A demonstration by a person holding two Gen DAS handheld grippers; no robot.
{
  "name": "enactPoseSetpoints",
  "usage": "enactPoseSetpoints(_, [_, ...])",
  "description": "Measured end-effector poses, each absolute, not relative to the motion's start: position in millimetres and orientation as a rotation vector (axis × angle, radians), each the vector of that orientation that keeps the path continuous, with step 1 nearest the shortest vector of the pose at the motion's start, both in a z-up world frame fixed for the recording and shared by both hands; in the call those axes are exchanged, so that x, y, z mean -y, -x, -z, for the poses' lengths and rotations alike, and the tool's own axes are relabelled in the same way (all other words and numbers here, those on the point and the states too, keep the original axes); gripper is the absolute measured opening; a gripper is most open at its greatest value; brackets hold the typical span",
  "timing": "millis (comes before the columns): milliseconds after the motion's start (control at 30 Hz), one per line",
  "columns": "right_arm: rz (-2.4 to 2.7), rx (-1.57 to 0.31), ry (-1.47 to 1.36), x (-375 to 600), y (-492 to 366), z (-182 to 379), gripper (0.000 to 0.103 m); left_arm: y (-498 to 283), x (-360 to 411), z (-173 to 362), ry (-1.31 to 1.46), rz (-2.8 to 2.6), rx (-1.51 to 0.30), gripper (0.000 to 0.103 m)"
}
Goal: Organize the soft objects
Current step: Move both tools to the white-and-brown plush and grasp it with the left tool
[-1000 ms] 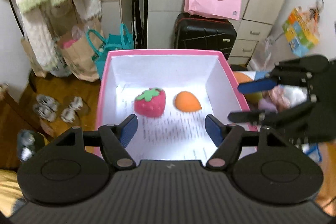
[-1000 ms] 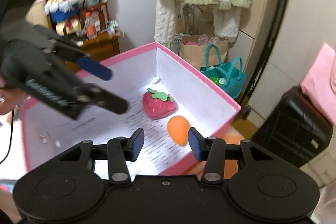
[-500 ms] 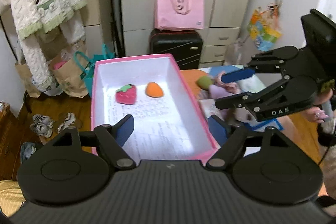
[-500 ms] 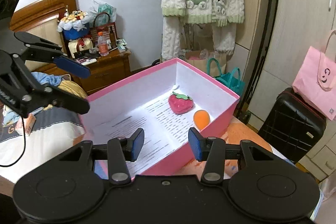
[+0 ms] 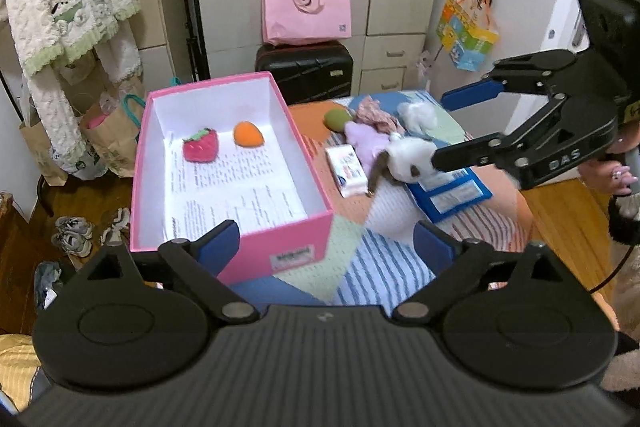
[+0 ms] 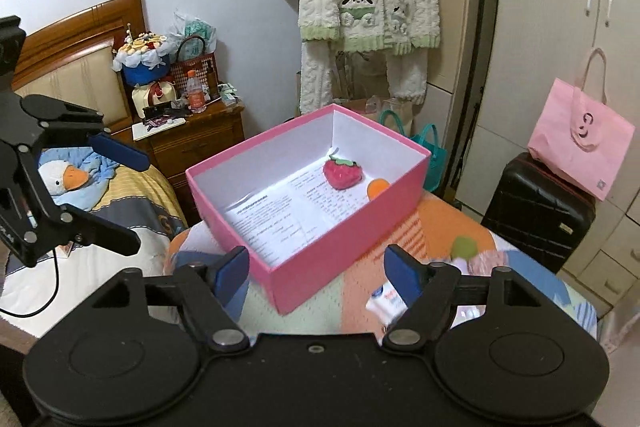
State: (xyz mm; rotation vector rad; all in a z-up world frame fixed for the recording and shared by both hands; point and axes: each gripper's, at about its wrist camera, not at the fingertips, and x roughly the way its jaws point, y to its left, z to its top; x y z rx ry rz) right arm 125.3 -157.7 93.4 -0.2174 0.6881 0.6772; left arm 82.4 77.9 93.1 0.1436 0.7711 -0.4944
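Note:
A pink box stands open on the patchwork cloth. Inside lie a red plush strawberry and an orange soft egg. To its right lie a green soft egg, a lilac plush, a white fluffy toy and a white-and-brown plush. My left gripper is open and empty before the box's near wall. My right gripper is open and empty, over the plush pile.
A white tissue pack and blue packets lie by the toys. A black suitcase with a pink bag stands behind. A bed with a duck plush and a nightstand are left.
Both grippers have pulled back and up from the box, so more of the cloth and the toy pile shows. The right gripper has opened wider. Strawberry and orange egg stay put.

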Motion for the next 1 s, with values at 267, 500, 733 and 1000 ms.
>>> enactPoseSetpoints(267, [-0.655, -0.686, 0.226, 184.7, -82.0, -84.0, 0.083, -66.1, -52.6, -67.6, -0.227, 0.543, -0.845, 0.096])
enactPoseSetpoints(500, [-0.630, -0.668, 0.217, 205.4, -55.8, -68.8, 0.083, -58.7, -40.2, -52.7, -0.178, 0.599, -0.867, 0.096])
enactPoseSetpoints(733, [-0.569, -0.633, 0.223, 221.6, -48.3, -38.5, 0.083, -66.2, -12.8, -40.9, -0.186, 0.661, -0.839, 0.096])
enactPoseSetpoints(1000, [-0.507, -0.577, 0.220, 240.7, -62.4, 2.8, 0.083, -82.3, 30.3, -26.7, -0.198, 0.751, -0.774, 0.096])
